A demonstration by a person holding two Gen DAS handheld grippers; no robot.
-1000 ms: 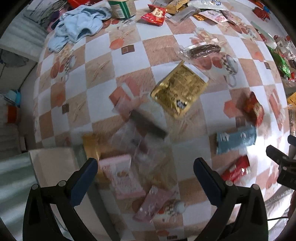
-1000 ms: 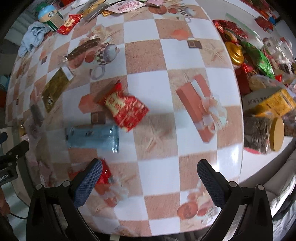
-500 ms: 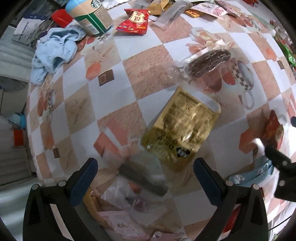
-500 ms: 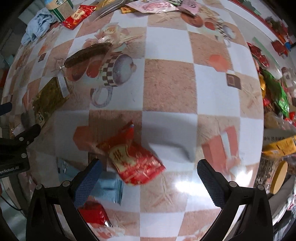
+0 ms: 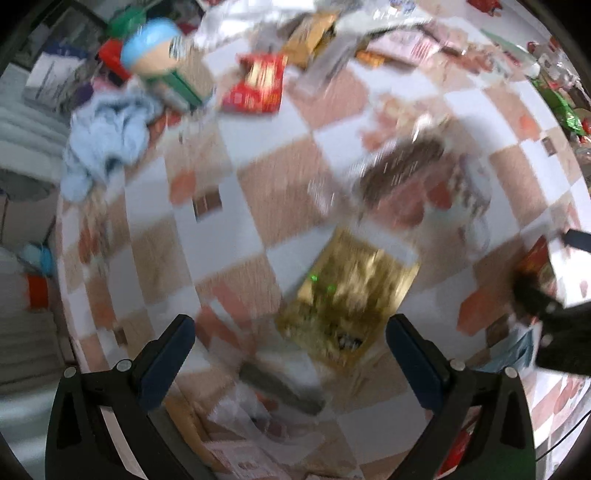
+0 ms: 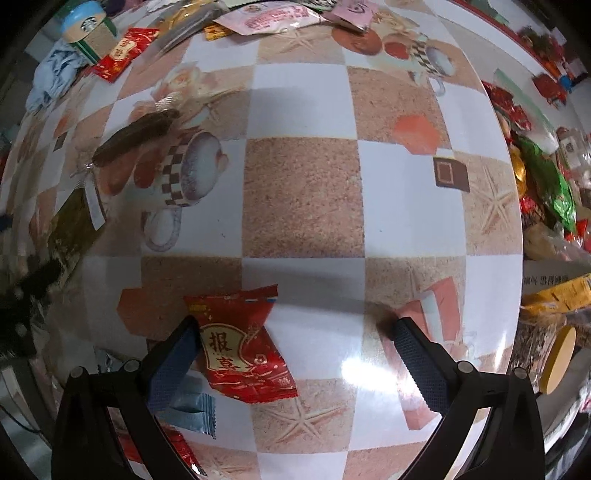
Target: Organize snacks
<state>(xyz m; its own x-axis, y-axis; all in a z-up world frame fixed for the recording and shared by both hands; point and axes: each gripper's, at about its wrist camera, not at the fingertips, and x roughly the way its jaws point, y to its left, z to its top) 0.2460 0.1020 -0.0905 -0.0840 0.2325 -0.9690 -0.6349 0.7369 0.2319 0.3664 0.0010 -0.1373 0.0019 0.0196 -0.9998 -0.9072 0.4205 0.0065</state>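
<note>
1. Right now my right gripper [image 6: 293, 334] sits low over the checkered tablecloth [image 6: 301, 195], jaws spread wide, nothing held.
2. Red snack packet [image 6: 242, 349] lies flat between the right fingers, up against the left-side pad [image 6: 173, 365]; the other pad is well apart from it.
3. Light blue packet [image 6: 194, 408] is partly under that same finger, just below the red one.
4. My left gripper [image 5: 290, 356] is also wide open and empty; the view is motion-blurred.
5. Gold foil pouch [image 5: 345, 295] lies on the cloth just ahead of the left fingers, between them in the view, not touched.
6. Dark sausage-like snack in clear wrap [image 6: 135, 136] is further out on the cloth.
7. Coffee cup [image 6: 86, 31], blue rag [image 6: 50, 79] and a small red packet [image 6: 125, 53] sit at the far edge.
8. Snack pile [image 6: 546, 192] crowds the right edge.
</note>
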